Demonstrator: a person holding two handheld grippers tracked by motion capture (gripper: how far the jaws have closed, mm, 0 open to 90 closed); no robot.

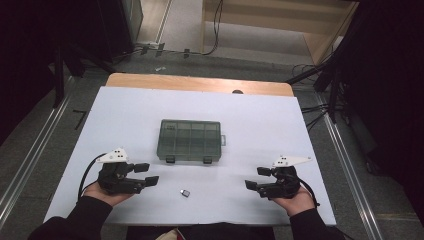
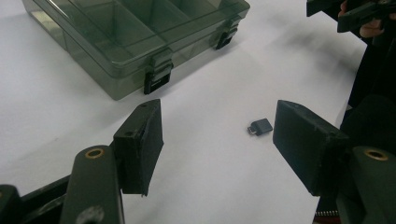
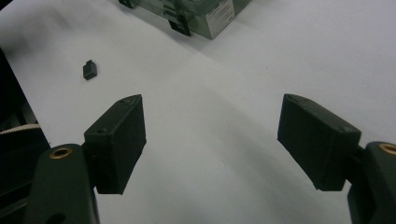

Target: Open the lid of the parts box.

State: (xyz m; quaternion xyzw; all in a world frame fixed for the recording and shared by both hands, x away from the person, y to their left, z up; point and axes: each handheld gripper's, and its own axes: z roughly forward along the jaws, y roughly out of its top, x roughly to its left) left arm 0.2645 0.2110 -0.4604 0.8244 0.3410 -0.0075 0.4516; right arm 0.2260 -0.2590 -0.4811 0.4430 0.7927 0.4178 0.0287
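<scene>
A smoky-green clear plastic compartment box [image 1: 190, 140] lies closed in the middle of the white table, its two black latches facing me; it is also in the left gripper view [image 2: 135, 42] and the right gripper view [image 3: 205, 14]. A small black adapter [image 1: 185, 193] lies on the table in front of the box, between my hands [image 2: 259, 126] [image 3: 89, 70]. My left gripper [image 1: 146, 173] rests low at the near left, open, nothing between its pads. My right gripper [image 1: 257, 178] sits at the near right, open and empty, pointing inward toward the adapter.
The white table top [image 1: 125, 115] ends close to my forearms at the near edge. A wooden strip [image 1: 200, 82] runs along the far edge. Cables and dark stands are on the floor beyond and at both sides.
</scene>
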